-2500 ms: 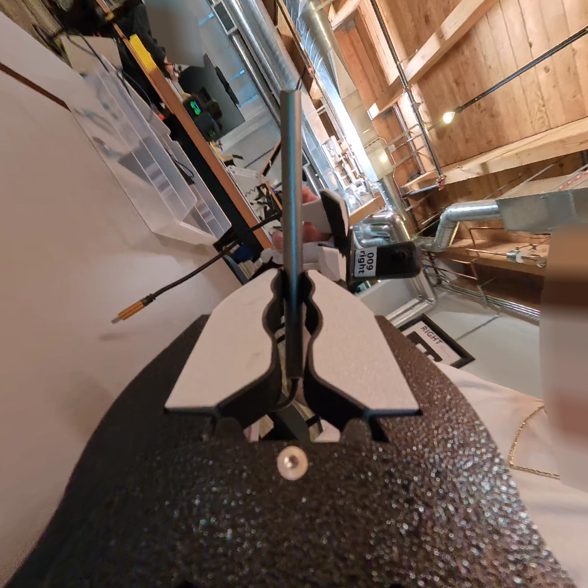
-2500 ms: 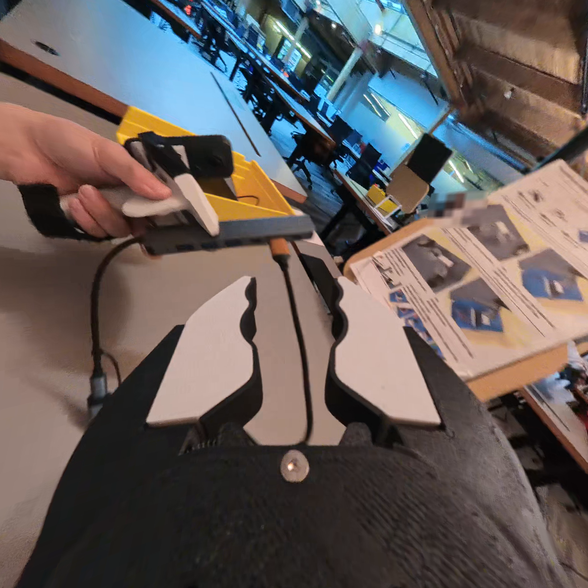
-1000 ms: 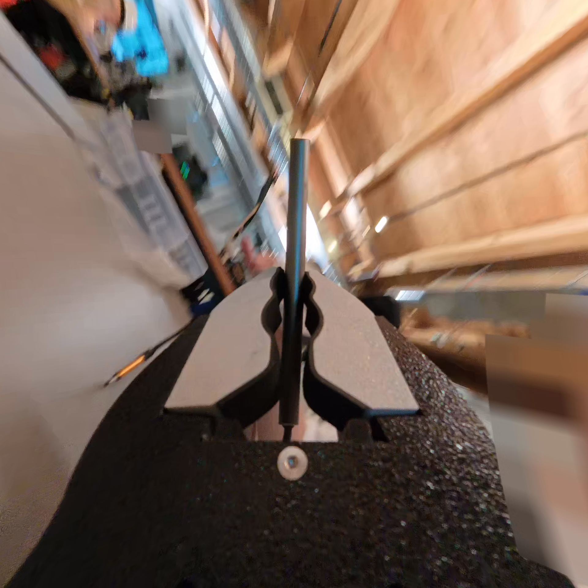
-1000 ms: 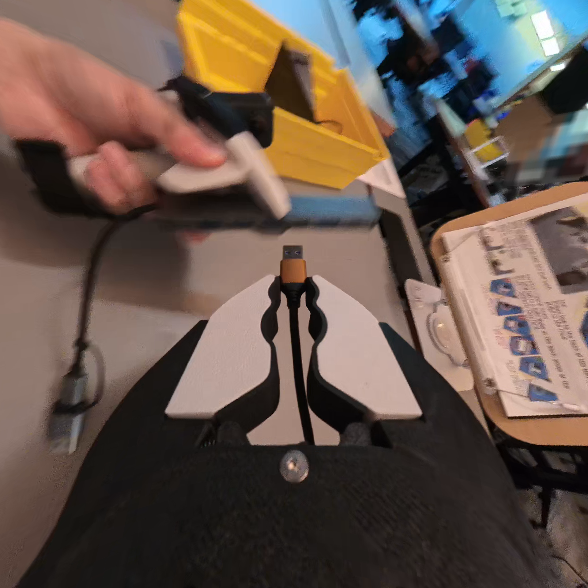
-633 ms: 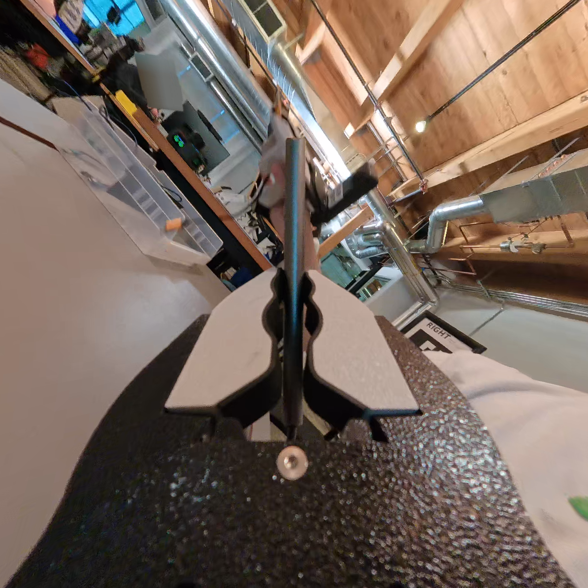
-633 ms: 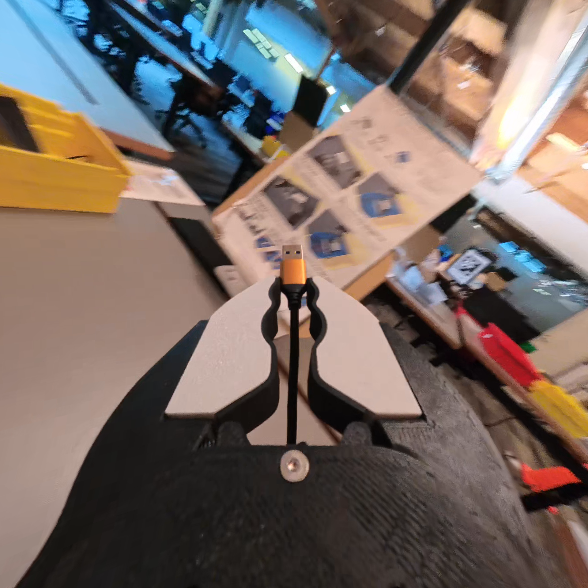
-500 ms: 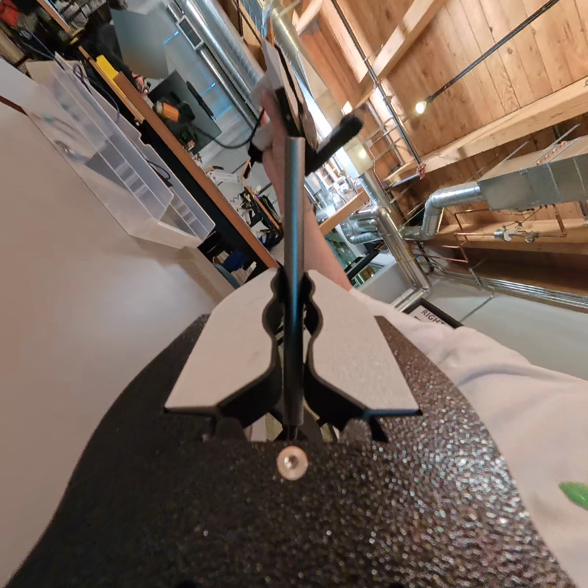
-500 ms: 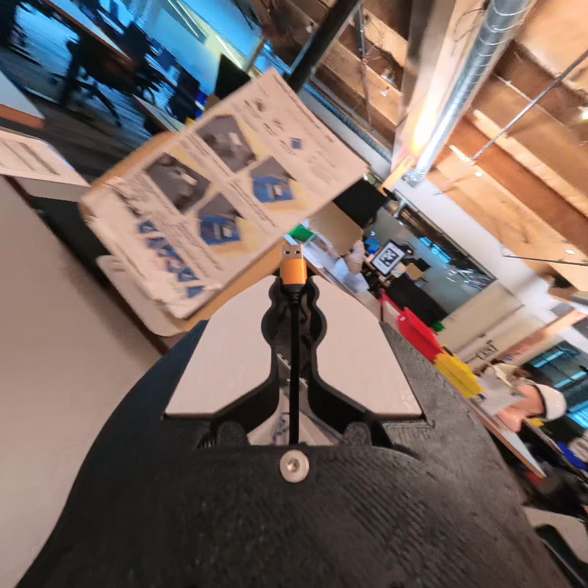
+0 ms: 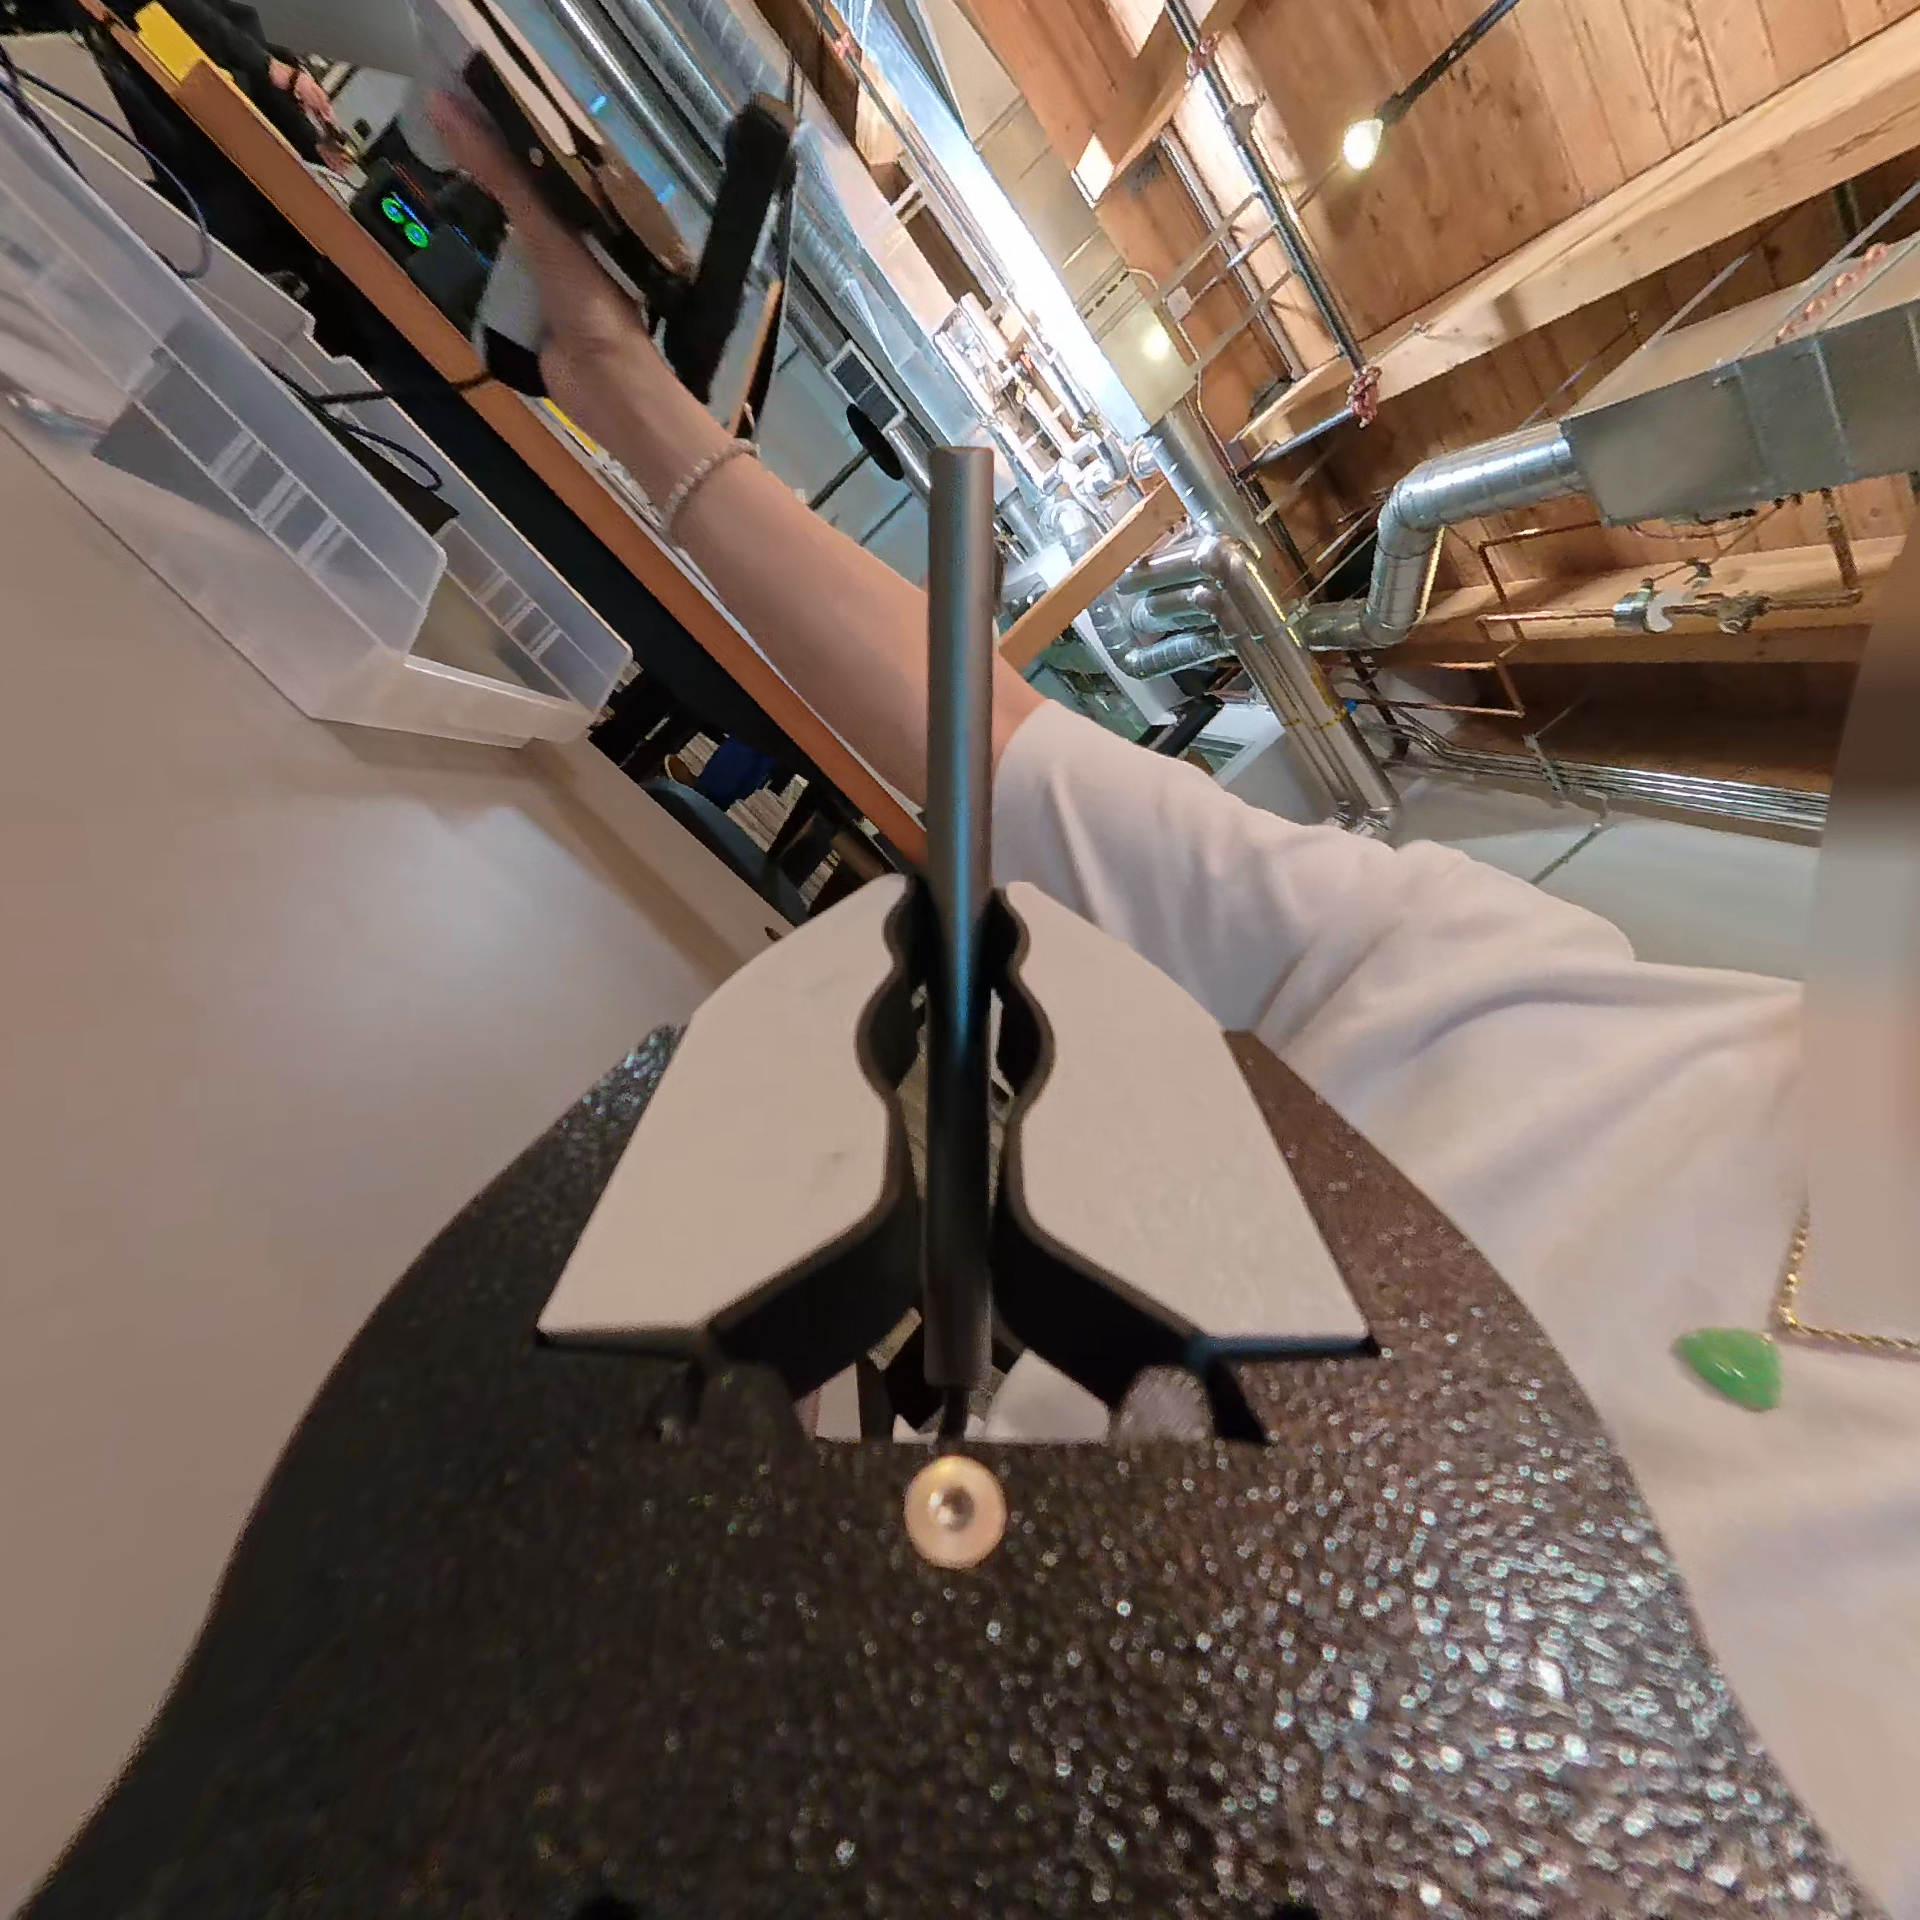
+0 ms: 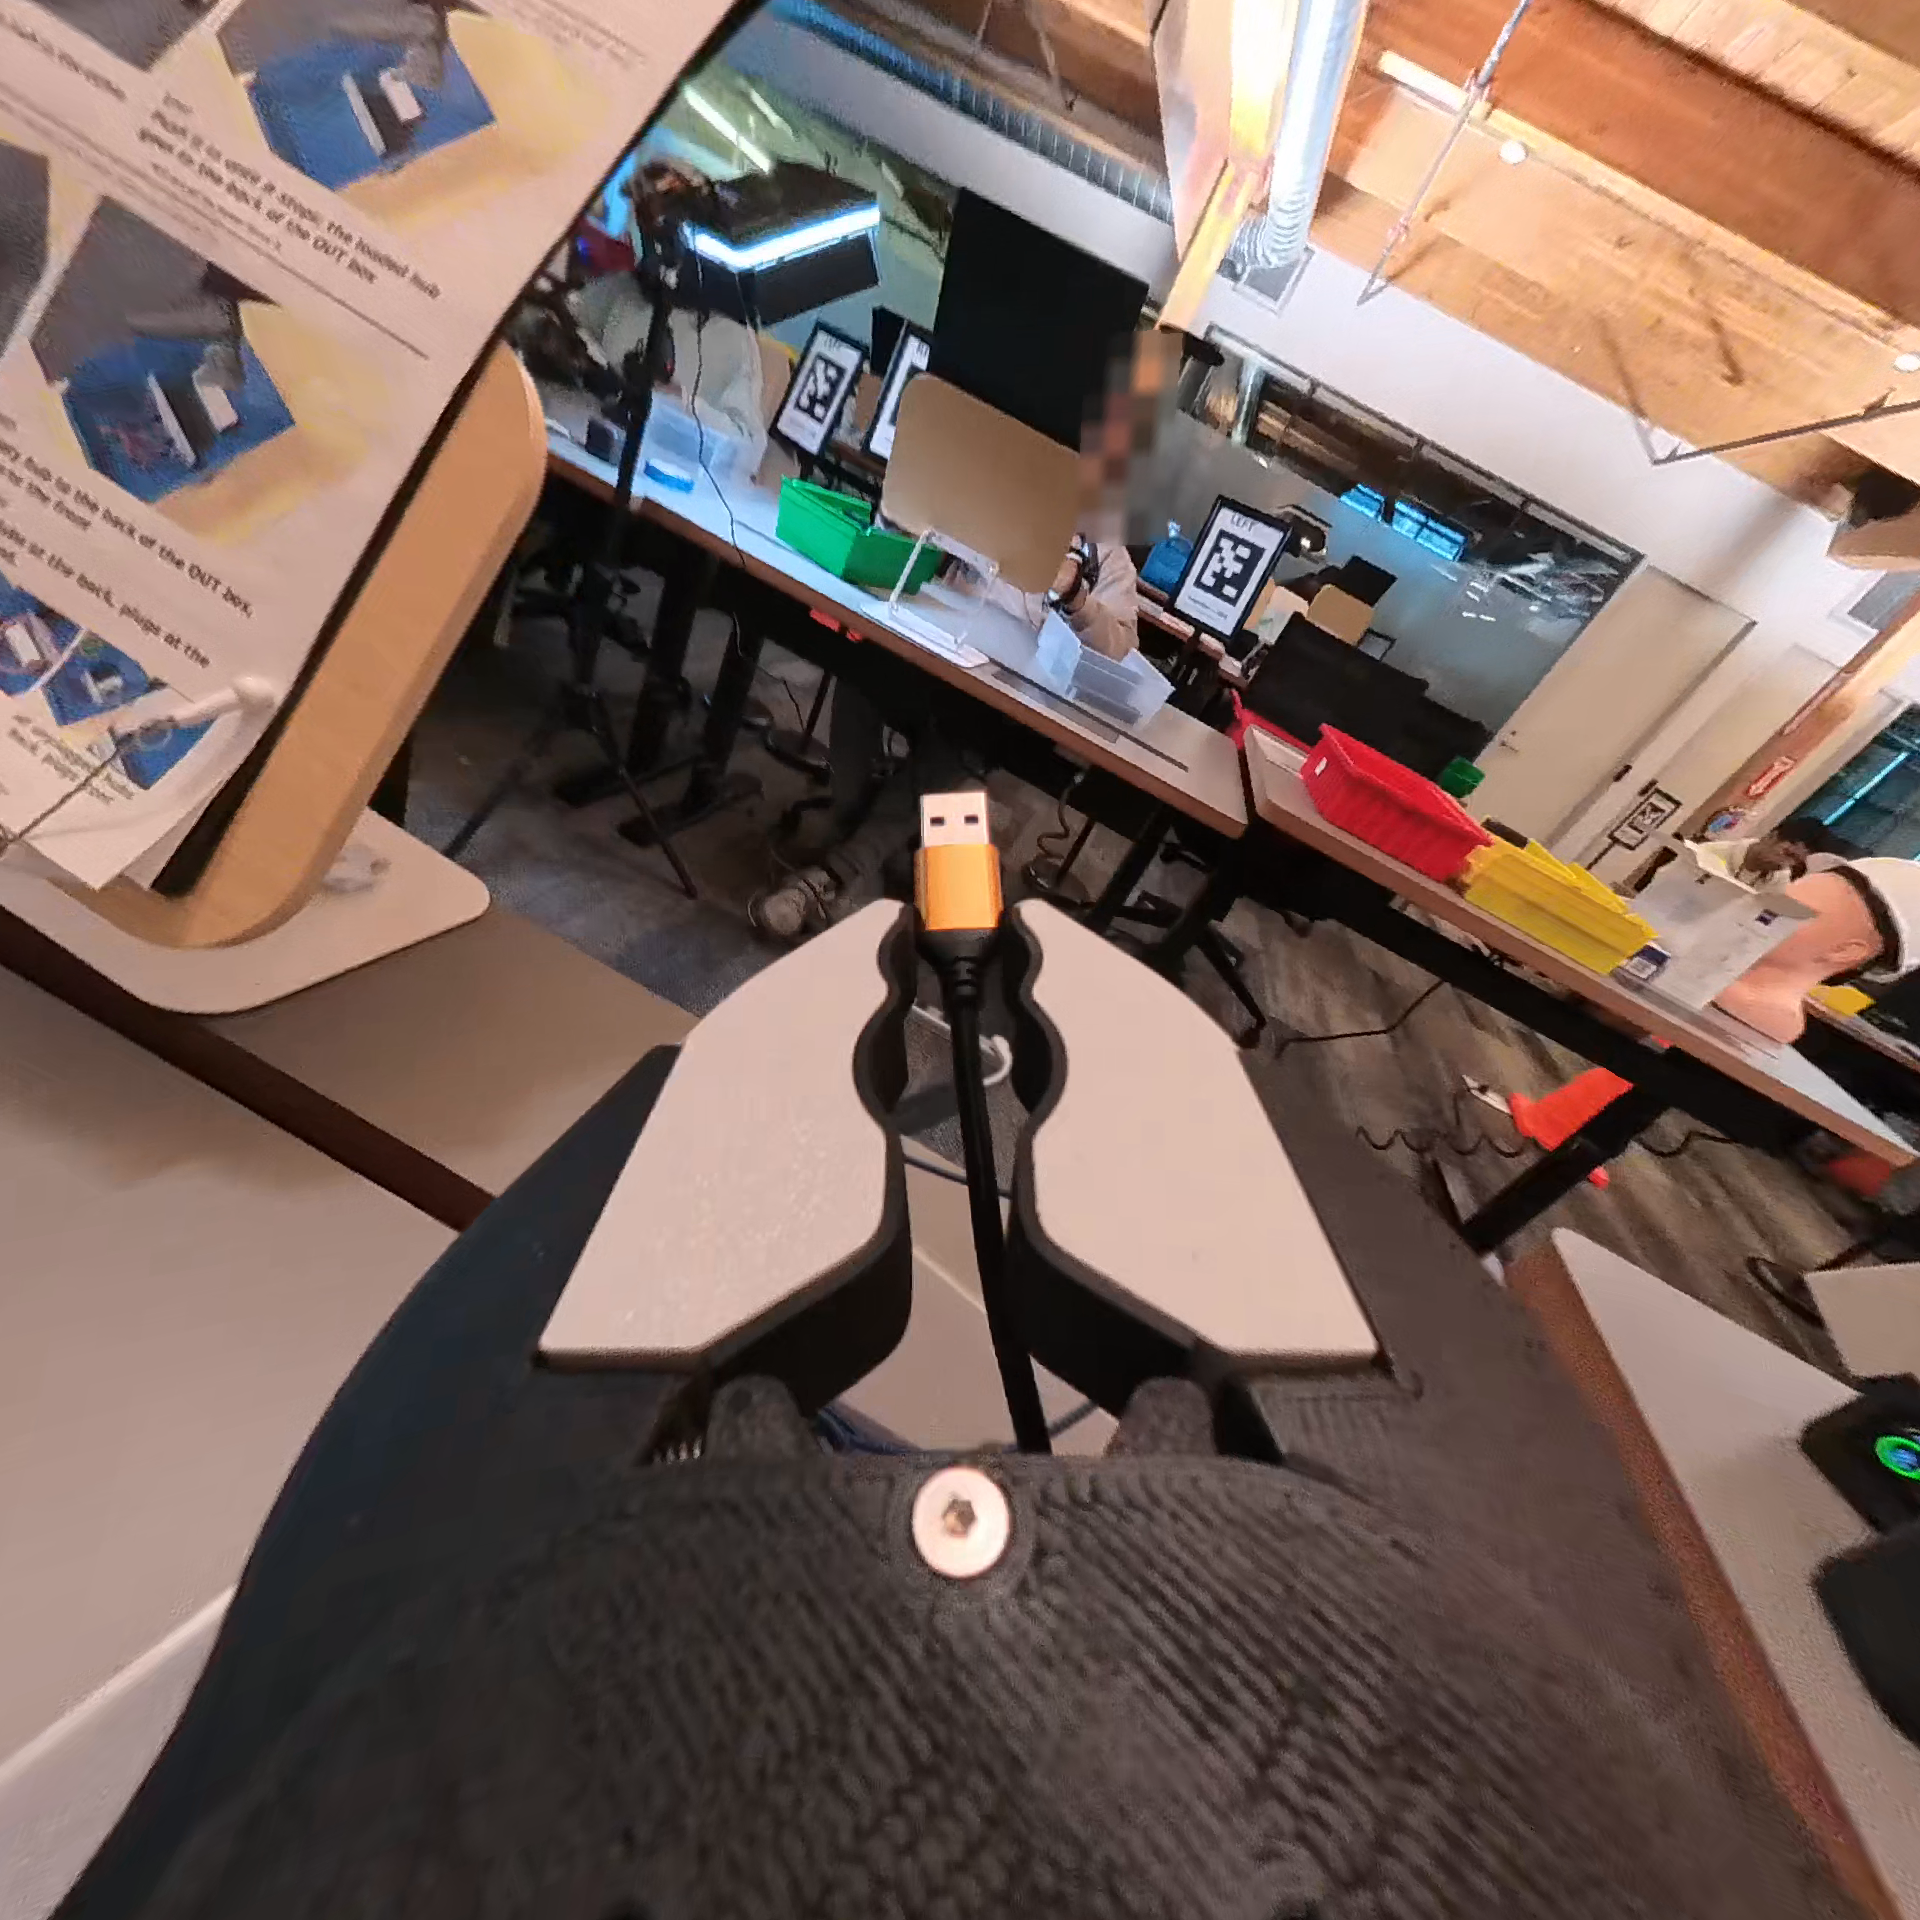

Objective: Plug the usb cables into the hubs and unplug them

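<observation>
Left gripper [image 9: 958,925]: closed on the hub [image 9: 961,727], a slim dark grey bar seen edge-on. The bar runs up the centre of the left wrist view, past the fingertips, with its near end low between the fingers.
Right gripper [image 10: 958,914]: closed on the cable [image 10: 982,1164], pinching it just behind the orange plug [image 10: 956,862]. The plug pokes out beyond the fingertips at the centre of the right wrist view, metal tip bare and plugged into nothing.
Right arm [image 9: 831,613]: reaches from centre right to upper left of the left wrist view, in a white sleeve with a bead bracelet. The hand and the gripper it holds are blurred.
Table [image 9: 260,987]: pale surface filling the left side of the left wrist view.
Bin [image 9: 260,540]: clear plastic, on the table at upper left.
Board [image 10: 208,364]: printed sheet on a wooden stand, upper left of the right wrist view.
</observation>
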`<state>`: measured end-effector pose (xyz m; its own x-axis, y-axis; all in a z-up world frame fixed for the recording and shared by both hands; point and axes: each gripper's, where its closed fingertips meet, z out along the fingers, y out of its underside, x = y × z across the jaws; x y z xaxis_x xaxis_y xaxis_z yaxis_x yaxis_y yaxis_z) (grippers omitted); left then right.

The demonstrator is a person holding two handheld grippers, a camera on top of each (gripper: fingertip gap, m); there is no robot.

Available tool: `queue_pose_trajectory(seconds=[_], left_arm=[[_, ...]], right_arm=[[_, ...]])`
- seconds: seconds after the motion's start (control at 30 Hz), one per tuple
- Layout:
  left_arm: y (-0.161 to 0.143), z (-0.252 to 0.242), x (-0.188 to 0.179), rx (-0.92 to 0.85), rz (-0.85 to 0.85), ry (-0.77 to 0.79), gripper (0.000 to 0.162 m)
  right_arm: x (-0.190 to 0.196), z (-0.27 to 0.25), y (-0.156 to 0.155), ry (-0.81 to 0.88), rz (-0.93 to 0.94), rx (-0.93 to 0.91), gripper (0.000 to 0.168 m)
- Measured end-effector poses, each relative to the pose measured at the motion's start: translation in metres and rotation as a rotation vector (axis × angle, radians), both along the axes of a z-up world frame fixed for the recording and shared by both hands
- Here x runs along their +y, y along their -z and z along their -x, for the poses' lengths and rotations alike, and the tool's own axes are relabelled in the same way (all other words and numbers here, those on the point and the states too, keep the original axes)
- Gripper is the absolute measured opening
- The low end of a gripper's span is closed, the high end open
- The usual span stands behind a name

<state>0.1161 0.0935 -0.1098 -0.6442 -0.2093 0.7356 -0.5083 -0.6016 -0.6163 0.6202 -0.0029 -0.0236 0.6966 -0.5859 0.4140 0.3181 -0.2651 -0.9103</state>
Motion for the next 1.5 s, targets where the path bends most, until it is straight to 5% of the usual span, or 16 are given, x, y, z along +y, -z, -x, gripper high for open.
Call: queue_pose_trajectory(seconds=[0.13,0.23,0.33,0.4,0.5,0.7,0.8,0.97,1.1,1.2,1.3,1.43,1.5], left_arm=[[0.002,0.000,-0.008,0.000,-0.010,0.032,0.009],[0.005,0.000,-0.011,0.009,-0.002,0.050,0.009],[0.009,-0.001,-0.013,0.022,-0.010,0.062,0.009],[0.012,-0.003,-0.014,0.027,-0.022,0.063,0.009],[0.013,-0.004,-0.015,0.031,-0.001,0.072,0.009],[0.015,-0.007,-0.009,0.047,0.028,0.046,0.009],[0.015,-0.011,-0.003,0.071,0.076,0.017,0.009],[0.012,-0.017,0.011,0.107,0.191,-0.064,0.009],[0.006,-0.016,0.018,0.099,0.233,-0.109,0.009],[0.004,-0.012,0.015,0.081,0.176,-0.105,0.009],[0.000,-0.008,0.011,0.050,0.103,-0.106,0.009],[-0.005,-0.003,0.004,-0.004,0.007,-0.113,0.009],[-0.004,-0.004,0.006,-0.007,-0.020,-0.134,0.009]], right_arm=[[0.003,-0.018,0.032,-0.006,0.047,0.099,0.015],[-0.021,-0.044,0.094,0.103,0.363,0.171,0.016],[-0.035,-0.035,0.158,0.019,0.611,0.369,0.016],[-0.034,-0.034,0.161,0.006,0.617,0.328,0.019],[-0.038,-0.036,0.156,0.022,0.679,0.276,0.055],[-0.029,-0.020,0.087,0.025,0.516,0.215,0.087],[0.007,0.063,0.060,-0.153,0.415,0.153,0.091],[0.072,0.320,0.083,-0.734,0.338,0.080,0.094],[0.103,0.452,0.098,-0.851,0.177,0.125,0.091],[0.121,0.477,0.071,-0.859,-0.032,0.267,0.083],[0.139,0.460,0.054,-0.808,-0.172,0.611,0.074],[0.154,0.474,0.072,-0.849,-0.032,0.815,0.067],[0.152,0.484,0.065,-0.908,-0.057,0.834,0.037]])
